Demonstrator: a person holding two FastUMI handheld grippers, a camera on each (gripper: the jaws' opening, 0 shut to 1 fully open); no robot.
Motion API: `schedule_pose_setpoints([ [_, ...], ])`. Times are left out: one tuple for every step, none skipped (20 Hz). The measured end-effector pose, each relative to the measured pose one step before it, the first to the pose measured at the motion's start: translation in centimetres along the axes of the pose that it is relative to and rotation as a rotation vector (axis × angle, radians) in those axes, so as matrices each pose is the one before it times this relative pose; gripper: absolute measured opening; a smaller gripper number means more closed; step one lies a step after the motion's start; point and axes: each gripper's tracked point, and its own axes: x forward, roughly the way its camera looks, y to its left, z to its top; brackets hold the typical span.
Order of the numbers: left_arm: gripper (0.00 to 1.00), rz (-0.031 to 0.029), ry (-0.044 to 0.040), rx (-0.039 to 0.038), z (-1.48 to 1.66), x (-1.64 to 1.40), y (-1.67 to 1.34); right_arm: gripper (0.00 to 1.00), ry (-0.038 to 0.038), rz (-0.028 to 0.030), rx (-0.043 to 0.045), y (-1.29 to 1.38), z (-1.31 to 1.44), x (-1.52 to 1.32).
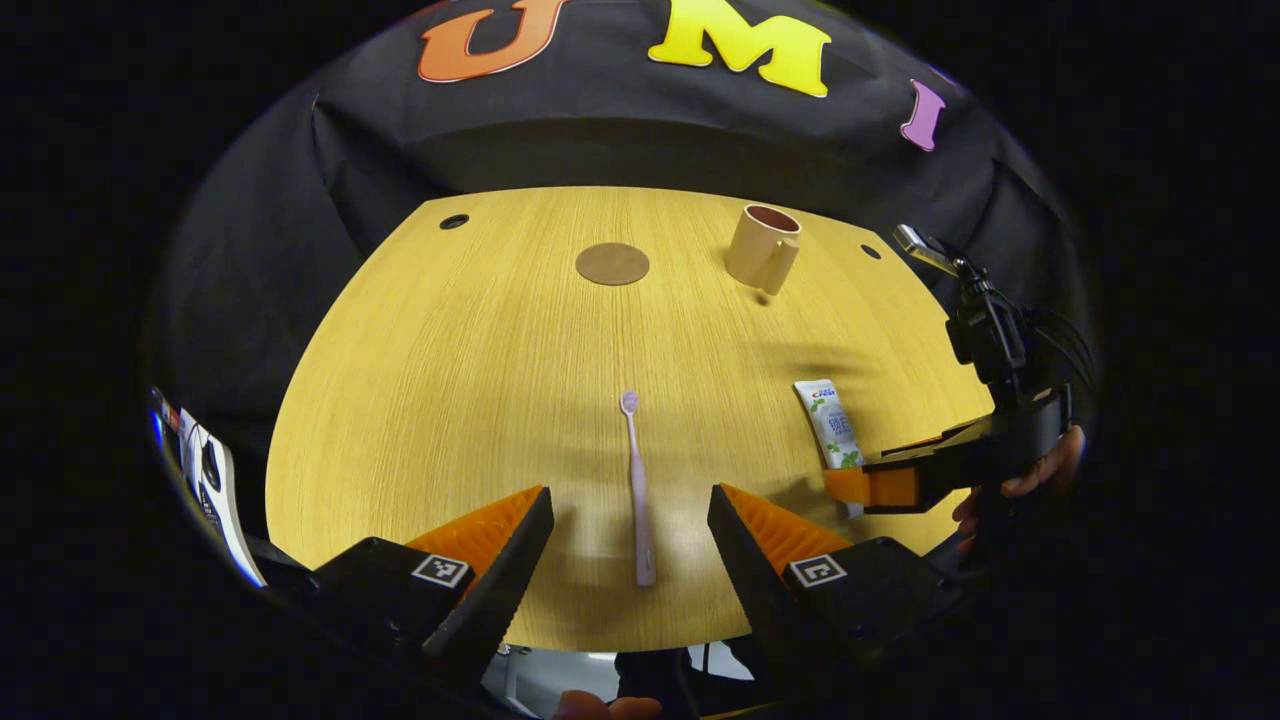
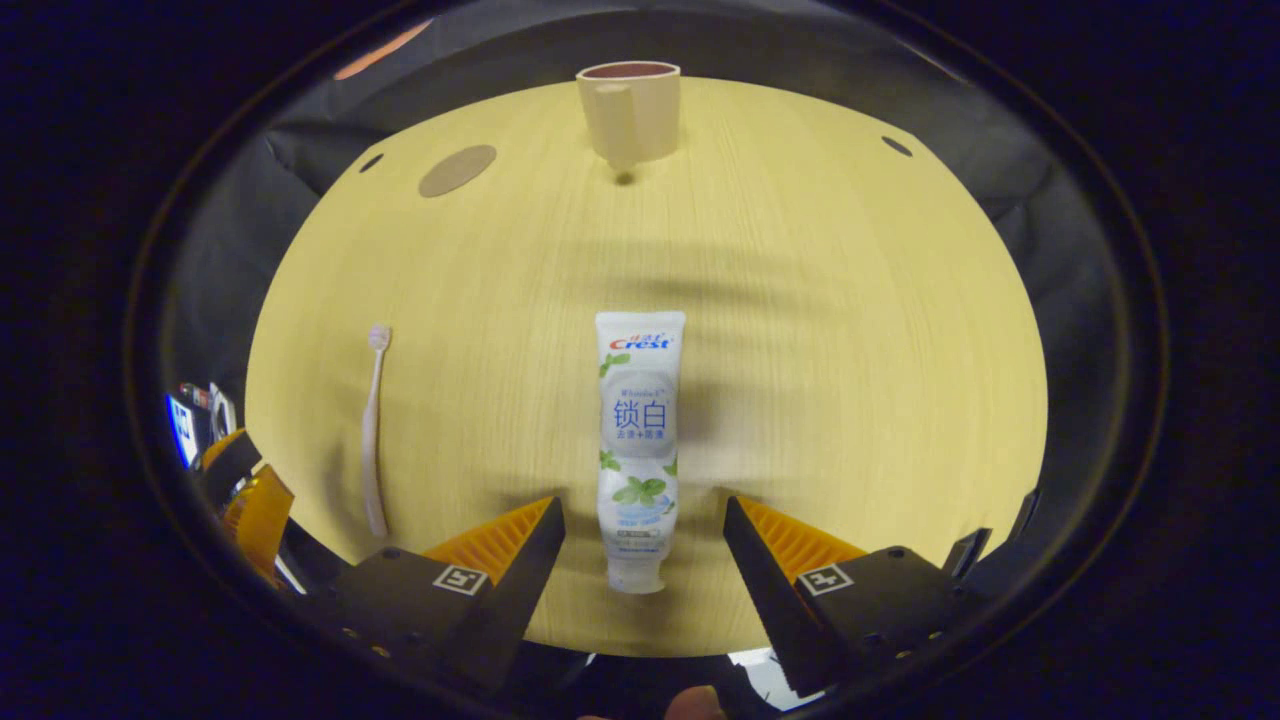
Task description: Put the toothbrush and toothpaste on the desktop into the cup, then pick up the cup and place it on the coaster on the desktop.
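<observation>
Two spread fingers of the left hand-held gripper (image 1: 630, 520) frame the handle end of a pink toothbrush (image 1: 637, 490), which lies flat on the wooden tabletop (image 1: 450, 400) with its bristle head pointing away; the fingers stand wide apart and grip nothing. To the right of the toothbrush, in the left gripper view, lies a white toothpaste tube (image 1: 830, 425), and the right hand-held gripper (image 1: 870, 487), held by a hand (image 1: 1030, 475), hangs over the tube's near end. In the right gripper view, that gripper's fingers are likewise wide open on either side of the tube's capped end, apart from it and holding nothing. Far across the tabletop stands an upright beige cup (image 1: 763, 248) with a handle. A round brown coaster (image 1: 612, 264) lies well to its left, bare.
</observation>
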Motion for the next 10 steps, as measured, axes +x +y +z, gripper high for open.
schedule_pose_setpoints([
  [1.00, 0.00503, 0.00536, 0.00457, -0.002, 0.207, 0.065, 0.93, 0.01869, 0.00042, 0.00382, 0.110, -0.199, 0.195],
  [1.00, -0.00435, 0.00361, 0.00204, -0.069, 0.284, 0.016, 0.87, 0.01226, -0.00348, 0.00106, -0.013, -0.101, 0.201],
  [1.00, -0.00560, 0.00450, 0.00013, -0.125, 0.114, 0.034, 0.81, 0.00975, -0.00072, 0.00128, 0.087, 0.128, 0.016],
  [1.00, -0.00480, 0.00586, -0.00053, 0.031, -0.157, 0.073, 0.81, 0.00594, -0.00227, 0.00053, 0.141, -0.049, 0.137],
  [1.00, -0.00257, 0.00783, -0.00005, -0.154, -0.003, 0.030, 0.80, 0.00352, -0.00579, -0.00233, 0.073, 0.135, 0.045],
  [1.00, -0.00676, 0.00907, 0.00074, -0.176, 0.260, -0.073, 0.79, 0.00397, -0.00924, -0.00666, -0.026, 0.089, 0.137],
  [1.00, -0.01058, 0.01076, 0.00039, -0.201, 0.217, -0.180, 0.79, 0.00078, 0.00566, 0.00292, 0.220, 0.067, 0.476],
  [1.00, -0.00561, 0.01560, -0.00013, -0.245, 0.344, 0.011, 0.66, 0.00618, -0.00770, 0.01069, -0.019, 0.103, -0.453],
  [1.00, -0.00674, 0.01780, -0.00124, -0.313, 0.289, -0.018, 0.53, 0.01239, -0.00400, 0.00398, 0.098, -0.104, 0.411],
  [1.00, -0.00520, 0.01937, -0.00227, -0.324, 0.601, 0.034, 0.52, 0.01015, -0.00641, -0.00045, -0.064, -0.032, 0.108],
])
